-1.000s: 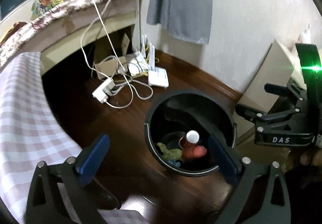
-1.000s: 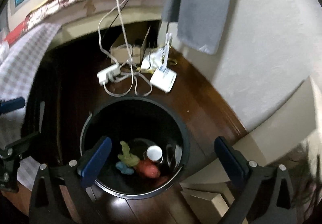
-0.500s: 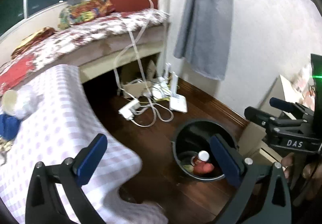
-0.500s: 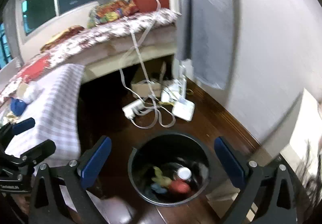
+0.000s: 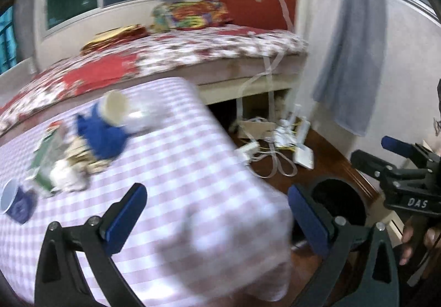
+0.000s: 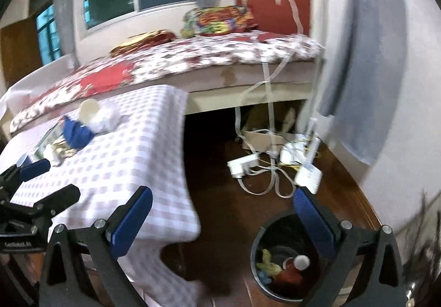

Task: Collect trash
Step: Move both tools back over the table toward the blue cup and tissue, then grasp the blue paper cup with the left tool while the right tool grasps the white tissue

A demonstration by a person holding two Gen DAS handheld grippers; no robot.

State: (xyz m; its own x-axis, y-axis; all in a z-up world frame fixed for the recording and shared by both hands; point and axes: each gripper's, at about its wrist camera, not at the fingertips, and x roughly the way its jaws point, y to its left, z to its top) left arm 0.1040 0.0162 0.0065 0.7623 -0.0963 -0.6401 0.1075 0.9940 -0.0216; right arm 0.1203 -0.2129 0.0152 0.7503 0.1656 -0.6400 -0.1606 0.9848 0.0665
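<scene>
- The left gripper [image 5: 215, 220] is seen spread wide and empty over the checked tablecloth [image 5: 179, 169]; litter [image 5: 69, 158] is heaped at middle left
- The right gripper [image 6: 220, 221] is likewise released, grasping nothing; the black bin [image 6: 259, 246], lower right, is seen holding scraps

Left hand-held gripper [image 5: 217, 213] spread wide over checkered tablecloth [image 5: 179, 169]; blurred trash pile [image 5: 80, 147], black bin [image 5: 341, 196] on floor

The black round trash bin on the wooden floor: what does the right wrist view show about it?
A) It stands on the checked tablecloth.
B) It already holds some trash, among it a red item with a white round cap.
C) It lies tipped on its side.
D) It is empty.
B: the black round trash bin stands upright on the wooden floor, with a red item and other scraps inside.
</scene>
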